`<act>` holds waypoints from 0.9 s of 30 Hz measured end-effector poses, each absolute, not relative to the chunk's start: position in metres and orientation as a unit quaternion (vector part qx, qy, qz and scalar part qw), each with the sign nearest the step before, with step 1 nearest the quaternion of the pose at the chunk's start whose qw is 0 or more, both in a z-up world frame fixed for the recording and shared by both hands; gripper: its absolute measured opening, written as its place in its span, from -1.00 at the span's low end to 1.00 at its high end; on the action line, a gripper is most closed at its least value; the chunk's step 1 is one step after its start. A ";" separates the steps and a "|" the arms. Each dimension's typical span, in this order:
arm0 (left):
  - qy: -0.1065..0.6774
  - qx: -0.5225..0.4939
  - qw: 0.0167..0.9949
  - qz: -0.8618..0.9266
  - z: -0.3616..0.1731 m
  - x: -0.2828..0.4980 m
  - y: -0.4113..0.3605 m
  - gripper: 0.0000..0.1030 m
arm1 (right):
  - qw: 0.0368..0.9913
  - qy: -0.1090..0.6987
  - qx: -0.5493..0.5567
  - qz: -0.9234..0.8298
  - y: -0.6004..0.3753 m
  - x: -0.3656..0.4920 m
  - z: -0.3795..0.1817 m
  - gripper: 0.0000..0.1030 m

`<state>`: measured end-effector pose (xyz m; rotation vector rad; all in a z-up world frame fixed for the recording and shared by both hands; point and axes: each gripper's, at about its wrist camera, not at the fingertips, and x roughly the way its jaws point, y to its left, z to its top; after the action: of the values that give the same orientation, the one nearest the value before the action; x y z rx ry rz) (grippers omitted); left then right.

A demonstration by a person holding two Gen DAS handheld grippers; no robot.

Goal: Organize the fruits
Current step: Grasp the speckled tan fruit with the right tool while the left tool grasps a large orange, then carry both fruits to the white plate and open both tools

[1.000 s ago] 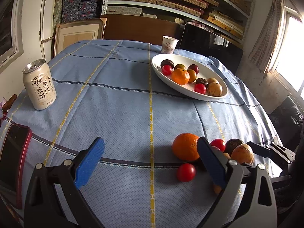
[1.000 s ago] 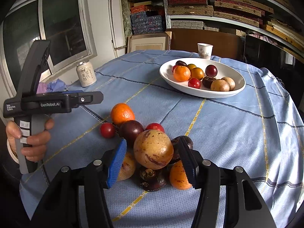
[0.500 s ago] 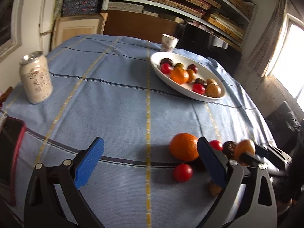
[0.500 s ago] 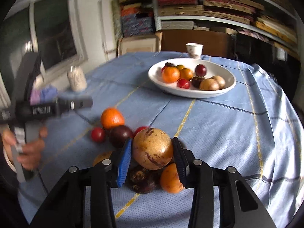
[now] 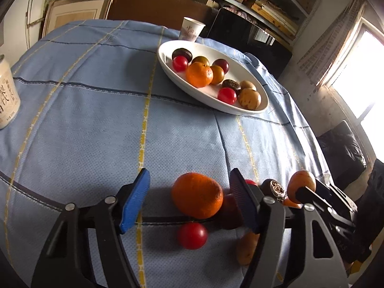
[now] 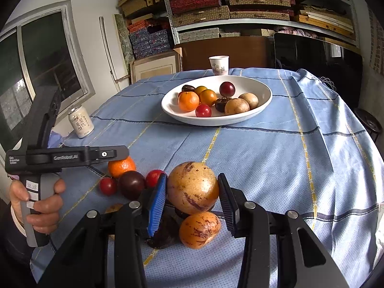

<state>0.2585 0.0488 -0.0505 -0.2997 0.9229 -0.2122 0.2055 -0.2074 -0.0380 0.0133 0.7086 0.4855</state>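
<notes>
Left tongs (image 5: 189,201) closing around orange (image 5: 196,195) – centring it advisable – right tongs (image 6: 190,199) gripping speckled fruit (image 6: 192,187), plate (image 6: 264,100) lying at twelve o'clock.

Showed black linkage arms with round silver screws and blue ribbed pads (image 6: 157,202) on both grippers; bore white "GenRobot.AI" lettering and a grey, labelled handle on the left gripper (image 6: 66,158).

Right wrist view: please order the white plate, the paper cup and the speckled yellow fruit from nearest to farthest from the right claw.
1. Speckled yellow fruit: between the right claw's pads.
2. White plate: mid-table, beyond it.
3. Paper cup: behind the plate, at the far edge.
</notes>
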 end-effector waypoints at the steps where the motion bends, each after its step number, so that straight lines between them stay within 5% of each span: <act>1: 0.444 -0.142 0.879 -0.103 -0.051 0.259 0.048 0.23 | 0.909 0.344 0.006 0.237 -0.207 0.205 -0.038 -0.16; 12: 0.469 -0.131 0.866 -0.115 -0.063 0.260 0.039 -0.10 | 0.907 0.346 0.007 0.239 -0.207 0.204 -0.038 -0.16; 27: 0.437 -0.123 0.885 -0.106 -0.047 0.248 0.041 -0.12 | 0.912 0.337 0.016 0.234 -0.212 0.205 -0.037 -0.16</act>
<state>0.2484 0.0414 -0.0473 -0.2558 0.9093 -0.2213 0.2051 -0.2123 -0.0371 0.0335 0.6954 0.4820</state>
